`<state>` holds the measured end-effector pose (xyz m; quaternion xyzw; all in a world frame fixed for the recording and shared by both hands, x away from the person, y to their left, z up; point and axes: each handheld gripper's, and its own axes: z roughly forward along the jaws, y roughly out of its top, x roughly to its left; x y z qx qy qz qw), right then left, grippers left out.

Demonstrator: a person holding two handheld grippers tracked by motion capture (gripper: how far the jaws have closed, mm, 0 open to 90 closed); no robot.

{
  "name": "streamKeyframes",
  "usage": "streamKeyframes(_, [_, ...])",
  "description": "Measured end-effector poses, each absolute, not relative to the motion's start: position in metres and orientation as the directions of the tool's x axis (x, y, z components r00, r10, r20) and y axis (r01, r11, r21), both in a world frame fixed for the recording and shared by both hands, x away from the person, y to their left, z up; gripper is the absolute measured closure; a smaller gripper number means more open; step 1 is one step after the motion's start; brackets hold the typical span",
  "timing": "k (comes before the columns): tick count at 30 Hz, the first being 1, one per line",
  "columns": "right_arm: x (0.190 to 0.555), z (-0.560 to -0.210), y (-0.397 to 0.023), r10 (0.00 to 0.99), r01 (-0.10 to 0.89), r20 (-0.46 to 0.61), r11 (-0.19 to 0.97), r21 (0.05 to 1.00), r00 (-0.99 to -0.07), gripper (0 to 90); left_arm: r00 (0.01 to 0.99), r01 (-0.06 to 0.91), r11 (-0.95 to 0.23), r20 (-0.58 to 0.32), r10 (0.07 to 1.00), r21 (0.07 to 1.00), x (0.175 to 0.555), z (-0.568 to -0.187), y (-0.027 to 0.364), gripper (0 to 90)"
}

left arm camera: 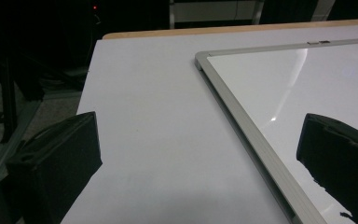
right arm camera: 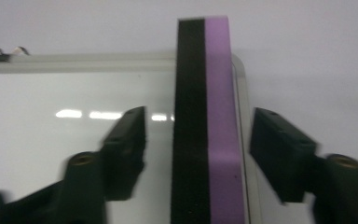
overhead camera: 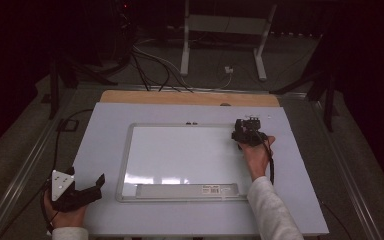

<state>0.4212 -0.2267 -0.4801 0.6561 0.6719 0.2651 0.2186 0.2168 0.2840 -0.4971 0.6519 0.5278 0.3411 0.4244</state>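
A big white desk (overhead camera: 200, 220) with a wooden strip along its far edge carries everything. On it lies a whiteboard (overhead camera: 180, 155) with a grey metal frame, flat and shiny, with a long grey tray along its near side. The left tongs (overhead camera: 87, 187) sit at the near left corner of the desk, held in the person's left hand (overhead camera: 65, 217), with a grey three-cornered plate on top. In the left gripper view these tongs are spread wide with nothing between them, one jaw over the bare desk and the other over the left edge of the whiteboard (left arm camera: 307, 93). The right tongs (overhead camera: 247, 131) are at the far right corner of the whiteboard, held in the person's right hand (overhead camera: 257, 157), which comes out of a white sleeve (overhead camera: 272, 210). In the right gripper view a small eraser (right arm camera: 207, 121), black on one side and purple on the other, stands on its edge along the right side of the whiteboard (right arm camera: 74, 93). The right tongs (right arm camera: 198, 140) are partly open around the eraser, with a gap on each side, so they are not squeezing it.
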Motion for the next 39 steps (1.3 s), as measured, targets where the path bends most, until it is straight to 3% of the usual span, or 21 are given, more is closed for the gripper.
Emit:
streamKeyframes(6, [0.415, -0.471, -0.225, 0.991, 0.716, 0.074, 0.032, 0.697, -0.116, 14.7, 0.208, 0.395, -0.078, -0.006, 0.978, 0.915, 0.217, -0.497, 0.284, 0.5])
streamKeyframes(11, [0.407, -0.464, -0.223, 0.986, 0.671, 0.013, 0.105, 0.734, -0.169, 0.6, 0.209, 0.393, -0.079, -0.006, 0.978, 0.916, 0.216, -0.496, 0.284, 0.5])
streamKeyframes(39, [0.313, -0.441, -0.265, 0.949, 0.432, -0.019, 0.161, 0.887, -0.315, 0.0, 0.216, 0.380, -0.071, -0.014, 0.976, 0.922, 0.214, -0.493, 0.284, 0.5])
